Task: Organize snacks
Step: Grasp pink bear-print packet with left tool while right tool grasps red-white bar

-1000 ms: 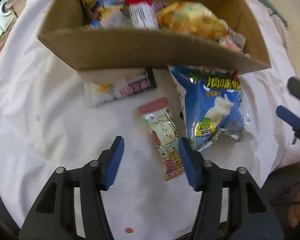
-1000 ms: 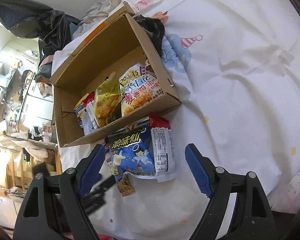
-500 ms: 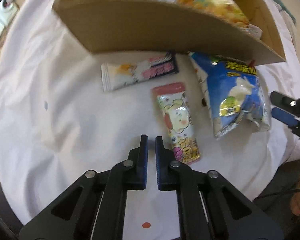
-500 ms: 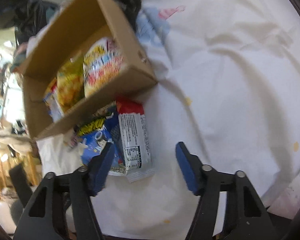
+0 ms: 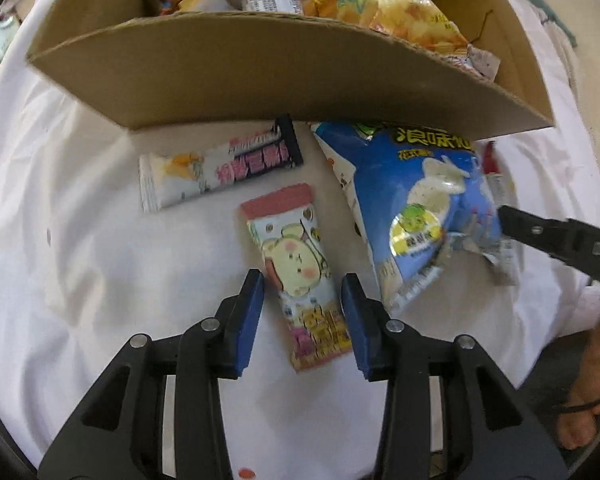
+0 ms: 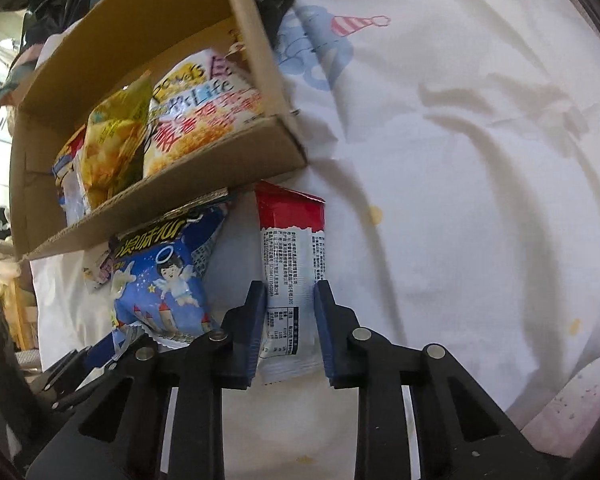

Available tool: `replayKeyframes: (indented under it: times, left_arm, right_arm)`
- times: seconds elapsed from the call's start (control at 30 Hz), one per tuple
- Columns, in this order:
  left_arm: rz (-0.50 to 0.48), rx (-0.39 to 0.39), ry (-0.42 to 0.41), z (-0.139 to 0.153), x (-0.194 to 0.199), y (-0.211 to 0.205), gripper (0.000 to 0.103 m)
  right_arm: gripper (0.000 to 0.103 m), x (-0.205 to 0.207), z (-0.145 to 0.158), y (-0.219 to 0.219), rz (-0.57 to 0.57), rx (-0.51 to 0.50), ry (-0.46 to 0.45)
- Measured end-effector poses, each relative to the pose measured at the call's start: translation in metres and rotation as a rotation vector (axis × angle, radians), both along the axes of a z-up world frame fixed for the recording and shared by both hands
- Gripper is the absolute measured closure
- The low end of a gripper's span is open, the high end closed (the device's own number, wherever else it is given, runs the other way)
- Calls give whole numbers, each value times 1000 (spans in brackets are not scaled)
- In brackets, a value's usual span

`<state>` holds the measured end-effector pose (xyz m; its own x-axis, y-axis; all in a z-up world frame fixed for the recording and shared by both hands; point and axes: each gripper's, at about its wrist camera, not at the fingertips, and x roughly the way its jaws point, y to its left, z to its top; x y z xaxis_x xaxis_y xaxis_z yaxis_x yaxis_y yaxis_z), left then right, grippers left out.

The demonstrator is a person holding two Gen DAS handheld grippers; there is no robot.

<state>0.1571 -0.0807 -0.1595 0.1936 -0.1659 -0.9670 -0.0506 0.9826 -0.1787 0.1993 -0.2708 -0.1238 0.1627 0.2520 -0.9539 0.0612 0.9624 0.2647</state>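
Bright daylight, soft shadows on cloth, fisheye bending, dark corners, slight blur

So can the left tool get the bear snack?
Probably yes. The left tool sits right over the bear snack, its jaws either side of the packet's lower part with small gaps. Nothing lies on top; the blue bag only sits beside it.

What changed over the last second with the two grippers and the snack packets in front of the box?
The right gripper came down and its jaws have just been closing onto the red-topped packet. The left gripper shut empty, then its jaws have just been opening around the bear packet, pads not yet pressing. The cardboard box, blue bag and long white packet stayed put.
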Motion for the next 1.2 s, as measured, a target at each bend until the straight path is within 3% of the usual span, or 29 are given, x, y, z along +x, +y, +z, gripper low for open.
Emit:
replayKeyframes:
  times: [0.03, 0.07, 0.17, 0.37, 0.43, 0.57, 0.63, 0.7, 0.93, 1.03, 1.07, 1.1, 1.13, 1.2]
  left_arm:
    - [-7, 17, -3, -1, 2, -1, 71]
    - [-7, 40, -7, 0, 2, 1, 81]
    - [-1, 35, 0, 1, 3, 6, 81]
    - [42, 31, 4, 9, -7, 35, 81]
    - [48, 35, -2, 11, -9, 39, 81]
    - [45, 36, -22, 13, -12, 33, 81]
    - [49, 38, -31, 16, -14, 34, 81]
    - [63, 26, -30, 20, -15, 40, 81]
    - [87, 5, -24, 26, -17, 39, 81]
    - [84, 14, -33, 29, -14, 42, 81]
    - [85, 20, -39, 30, -14, 44, 81]
    - [86, 27, -42, 30, -15, 45, 81]
    - [85, 32, -44, 32, -15, 45, 81]
    - [89, 40, -45, 33, -15, 47, 81]
  right_arm:
    - [82, 0, 1, -2, -4, 6, -1]
    - [83, 0, 1, -6, -7, 18, -1]
    - [101, -2, 8, -12, 7, 33, -17]
    - [101, -9, 14, -27, -16, 70, -16]
    - [96, -9, 12, -26, -20, 101, -9]
    - [85, -3, 1, -19, -12, 41, 18]
    - [62, 2, -9, -16, -22, 33, 43]
    - [50, 4, -10, -16, -38, 56, 54]
    - [39, 12, -13, 3, -20, 5, 38]
    - [41, 15, -19, 15, 20, -66, 24]
    - [45, 14, -20, 19, 45, -94, 19]
    - [63, 13, -19, 22, 68, -144, 8]
    - [70, 11, -17, 22, 74, -164, 0]
    - [70, 9, -13, 14, 56, -117, 4]
